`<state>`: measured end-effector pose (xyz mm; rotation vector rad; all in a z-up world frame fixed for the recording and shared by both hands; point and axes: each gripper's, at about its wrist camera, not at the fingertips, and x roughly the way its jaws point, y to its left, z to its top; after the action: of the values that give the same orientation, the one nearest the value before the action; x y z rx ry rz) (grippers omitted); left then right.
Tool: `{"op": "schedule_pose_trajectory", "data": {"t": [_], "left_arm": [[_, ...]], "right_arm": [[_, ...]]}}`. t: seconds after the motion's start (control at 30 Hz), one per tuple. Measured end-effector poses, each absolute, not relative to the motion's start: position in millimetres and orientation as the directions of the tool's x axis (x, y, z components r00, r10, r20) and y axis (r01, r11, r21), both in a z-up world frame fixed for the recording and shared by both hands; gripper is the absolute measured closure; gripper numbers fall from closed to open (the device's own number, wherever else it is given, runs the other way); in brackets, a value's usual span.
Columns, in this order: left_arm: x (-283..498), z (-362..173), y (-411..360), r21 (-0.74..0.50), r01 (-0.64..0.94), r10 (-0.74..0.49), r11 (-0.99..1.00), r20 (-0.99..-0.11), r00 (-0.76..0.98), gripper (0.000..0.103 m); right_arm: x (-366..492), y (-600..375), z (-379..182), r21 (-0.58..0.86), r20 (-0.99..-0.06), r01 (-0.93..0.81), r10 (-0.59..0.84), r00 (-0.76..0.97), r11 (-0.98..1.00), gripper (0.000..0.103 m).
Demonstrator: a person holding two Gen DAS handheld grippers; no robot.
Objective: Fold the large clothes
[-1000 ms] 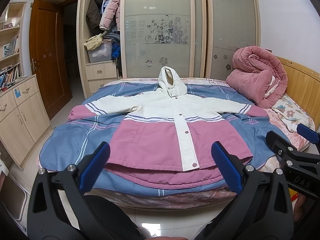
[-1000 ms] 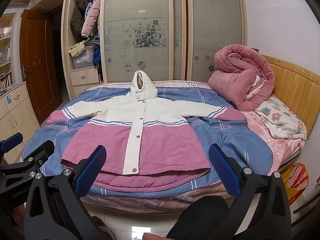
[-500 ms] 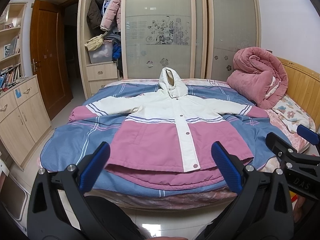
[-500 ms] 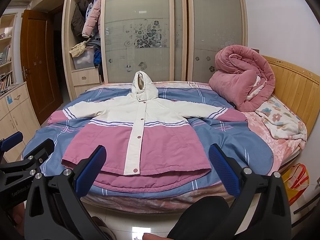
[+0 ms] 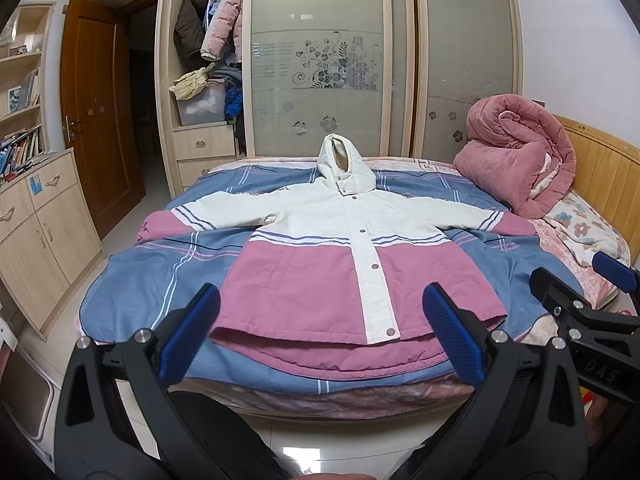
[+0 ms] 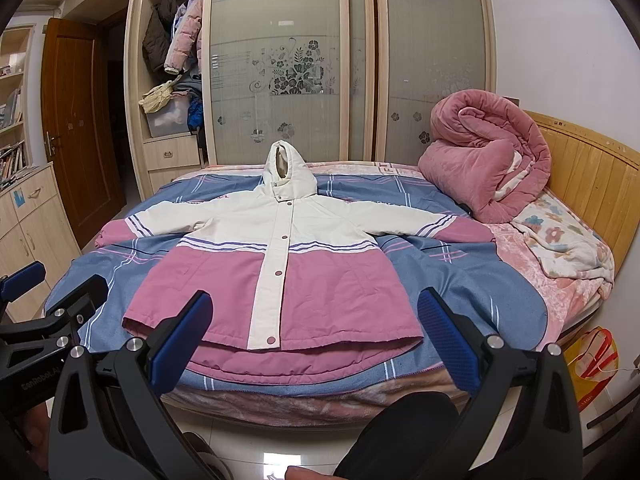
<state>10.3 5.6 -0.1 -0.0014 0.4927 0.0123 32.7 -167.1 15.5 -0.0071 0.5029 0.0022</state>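
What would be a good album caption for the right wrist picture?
Open right tool facing a pink and white hooded jacket spread flat on the bed, ready for folding.

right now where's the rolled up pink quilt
The rolled pink quilt sits at the right end of the bed, against the wooden headboard, just beyond the hooded jacket's right-hand sleeve in both views.

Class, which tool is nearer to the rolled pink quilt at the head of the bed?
Right tool: it is on the quilt's side. Left tool is farther across the bed's foot.
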Motion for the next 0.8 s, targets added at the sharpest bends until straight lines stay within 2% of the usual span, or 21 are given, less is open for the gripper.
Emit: {"op": "schedule_pose_trajectory", "data": {"t": [0.8], "left_arm": [[16.7, -9.2, -2.7, 0.005, 0.002, 0.000, 1.000, -0.486, 0.874, 0.002]], "right_arm": [[40.5, -169.7, 9.2, -0.005, -0.496, 0.003, -0.005, 0.868, 1.000, 0.001]]}}
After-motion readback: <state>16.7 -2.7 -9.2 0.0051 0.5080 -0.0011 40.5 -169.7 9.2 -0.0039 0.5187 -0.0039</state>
